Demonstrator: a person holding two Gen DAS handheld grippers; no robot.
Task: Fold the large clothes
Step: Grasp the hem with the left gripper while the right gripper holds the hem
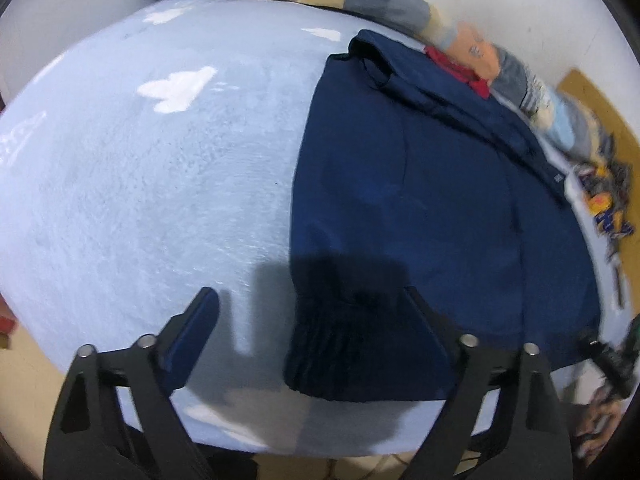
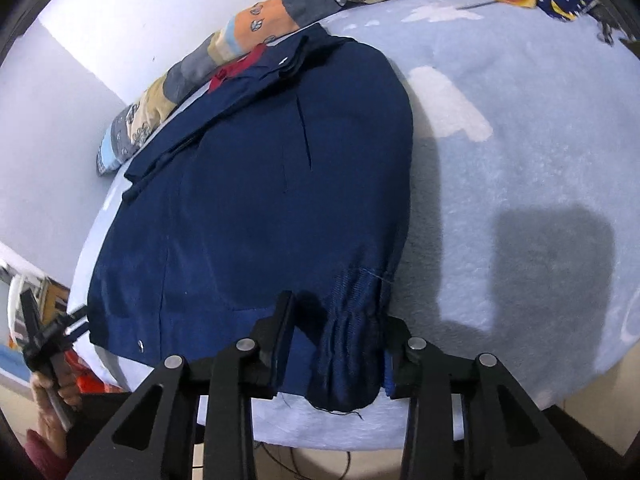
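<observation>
Left gripper (image 1: 312, 312) jaws spread wide; right gripper (image 2: 340, 328) jaws narrowed, both angled downward.

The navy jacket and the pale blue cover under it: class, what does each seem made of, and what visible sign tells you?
Navy jacket: probably a smooth woven synthetic or cotton blend, with a slight sheen and a gathered elastic hem. Pale blue cover: likely fleece or plush, matte, with a fuzzy nap and white cloud shapes.

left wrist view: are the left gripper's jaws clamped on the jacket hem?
No. The left gripper stands wide open around the gathered hem of the navy jacket.
</observation>
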